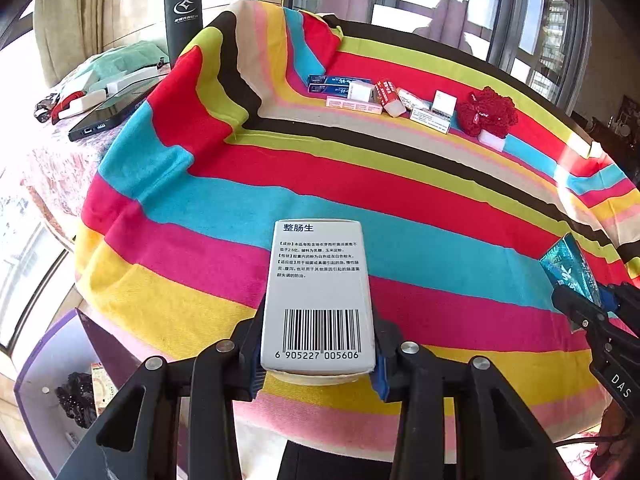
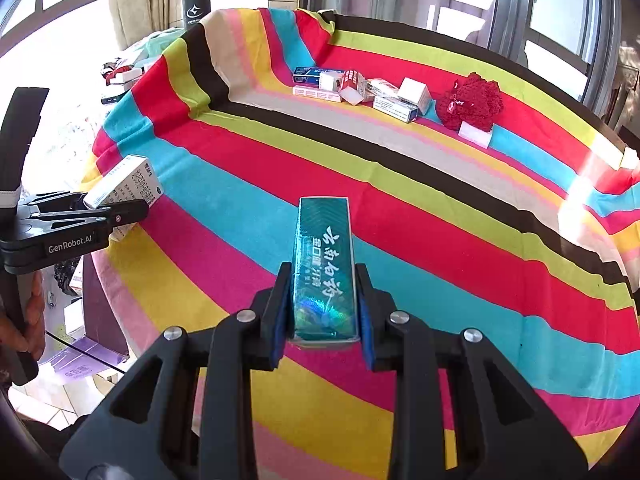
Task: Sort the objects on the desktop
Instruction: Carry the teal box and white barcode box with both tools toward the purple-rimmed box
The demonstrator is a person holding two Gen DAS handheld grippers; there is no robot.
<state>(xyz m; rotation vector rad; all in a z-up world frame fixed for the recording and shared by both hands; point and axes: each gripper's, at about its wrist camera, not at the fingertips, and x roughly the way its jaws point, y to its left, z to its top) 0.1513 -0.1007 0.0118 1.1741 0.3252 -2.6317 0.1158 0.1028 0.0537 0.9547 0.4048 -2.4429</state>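
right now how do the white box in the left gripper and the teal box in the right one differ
The white box is wide and matte, showing a barcode and small black print; the teal box is narrow and glossy, with large white characters and a holographic sheen. Both are clamped at their near ends, pointing out over the striped cloth.

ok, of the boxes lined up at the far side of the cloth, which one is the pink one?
The flat pink box, lying at the front left of the row, just in front of the two dark blue boxes. The others there are white, blue or red-and-white.
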